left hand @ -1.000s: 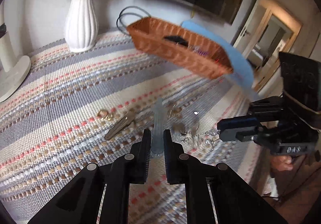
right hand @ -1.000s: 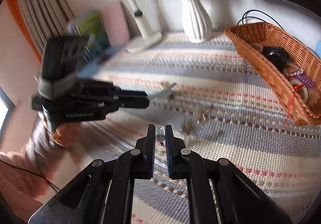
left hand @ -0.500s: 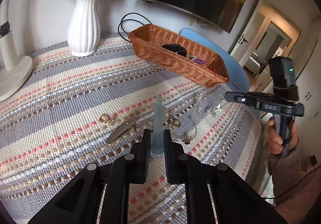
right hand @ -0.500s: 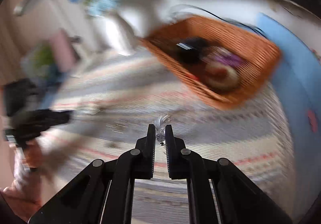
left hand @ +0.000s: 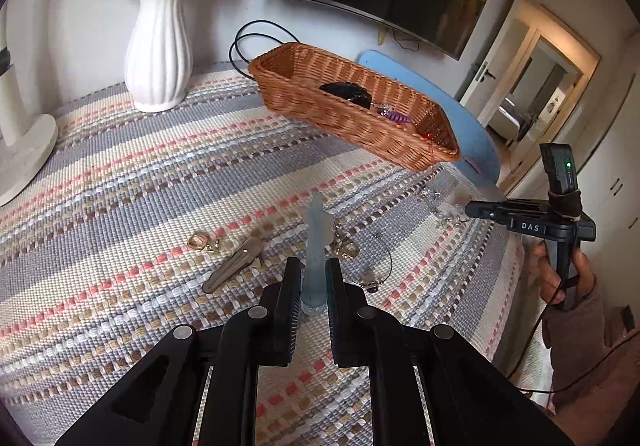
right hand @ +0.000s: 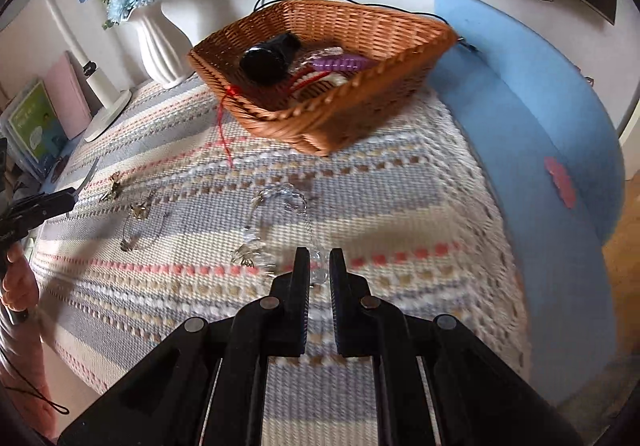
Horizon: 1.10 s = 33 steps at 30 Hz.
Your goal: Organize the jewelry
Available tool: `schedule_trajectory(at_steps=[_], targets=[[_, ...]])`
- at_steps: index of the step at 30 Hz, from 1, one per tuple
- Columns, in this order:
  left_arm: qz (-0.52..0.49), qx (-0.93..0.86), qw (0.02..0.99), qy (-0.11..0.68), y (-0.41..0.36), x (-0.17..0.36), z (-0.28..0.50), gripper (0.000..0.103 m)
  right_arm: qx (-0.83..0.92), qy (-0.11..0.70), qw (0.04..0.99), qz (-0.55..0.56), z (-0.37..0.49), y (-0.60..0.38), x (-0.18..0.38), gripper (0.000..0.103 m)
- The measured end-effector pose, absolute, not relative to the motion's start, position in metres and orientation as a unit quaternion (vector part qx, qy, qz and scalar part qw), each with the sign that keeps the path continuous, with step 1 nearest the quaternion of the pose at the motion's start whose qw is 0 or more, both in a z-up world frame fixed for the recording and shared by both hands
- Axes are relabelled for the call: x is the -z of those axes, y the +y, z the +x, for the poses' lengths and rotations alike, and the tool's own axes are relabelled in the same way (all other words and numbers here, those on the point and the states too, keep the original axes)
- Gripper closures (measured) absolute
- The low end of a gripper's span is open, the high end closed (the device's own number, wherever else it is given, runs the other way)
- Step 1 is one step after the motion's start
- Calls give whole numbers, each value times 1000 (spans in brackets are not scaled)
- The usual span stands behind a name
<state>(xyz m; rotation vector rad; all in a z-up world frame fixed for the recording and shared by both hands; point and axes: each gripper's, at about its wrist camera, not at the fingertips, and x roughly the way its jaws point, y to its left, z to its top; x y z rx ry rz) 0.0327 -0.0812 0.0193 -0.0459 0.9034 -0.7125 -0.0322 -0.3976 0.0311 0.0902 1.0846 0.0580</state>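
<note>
The right claw [right hand: 319, 266] is opening around a clear crystal-bead bracelet [right hand: 280, 222] that trails ahead of it over the striped woven desk cloth [right hand: 400, 182]. It looks light, limp and slippery, so pinch one bead. The left claw [left hand: 313, 278] clamps a pale-blue translucent hair clip [left hand: 316, 242] — rigid, brittle.

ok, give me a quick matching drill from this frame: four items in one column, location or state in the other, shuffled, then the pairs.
Items:
1. pale blue translucent hair clip
2. purple spiral hair tie
3. white ribbed ceramic vase
4. flat bronze hair clip

Places or states:
A. lying loose on the striped woven cloth
B. clamped in the left gripper
C. standing upright, holding blue flowers
D. inside the brown wicker basket

Pairs: 1-B, 2-D, 3-C, 4-A
</note>
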Motion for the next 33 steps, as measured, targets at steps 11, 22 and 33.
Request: schedule_trajectory(at_steps=[11,22,33], targets=[[-9,346,838,421,-95,-22,28,90,-81,500,862,-12,-22,-351,-32,62],[-3,345,842,414,-97,-27,31,90,-94,513,848,-93,-19,-314,-22,92],[31,357,858,368,-136,-87,64,90,-140,401,905,-21,-19,-329,-135,92]])
